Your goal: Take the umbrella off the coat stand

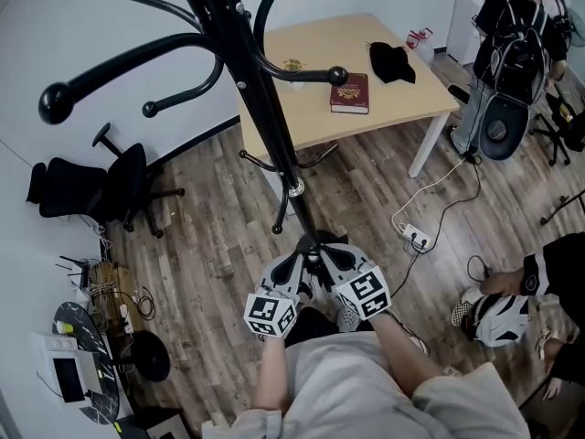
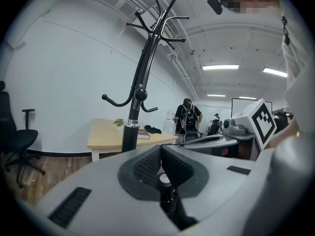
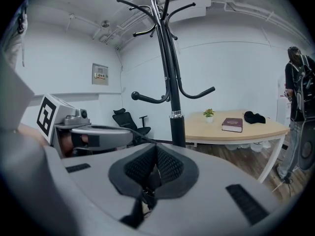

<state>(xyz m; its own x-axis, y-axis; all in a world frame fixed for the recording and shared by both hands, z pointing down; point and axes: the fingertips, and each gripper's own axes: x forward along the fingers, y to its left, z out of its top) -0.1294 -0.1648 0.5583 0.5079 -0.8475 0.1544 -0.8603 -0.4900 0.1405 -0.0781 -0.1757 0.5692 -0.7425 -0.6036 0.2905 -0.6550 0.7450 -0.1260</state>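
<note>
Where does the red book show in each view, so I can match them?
Head view: book on the table, upper centre, right of the coat stand.
Left gripper view: small, left of centre, just right of the stand's pole.
Right gripper view: right of centre, on the table.
Shared landmark: the coat stand.

The right gripper (image 3: 155, 155) has its fingers (image 3: 172, 167) pressed together on a dark strap (image 3: 146, 193). Beyond stands the coat stand (image 3: 172, 97). A book (image 3: 232, 125) lies on the surface (image 3: 261, 130).
</note>
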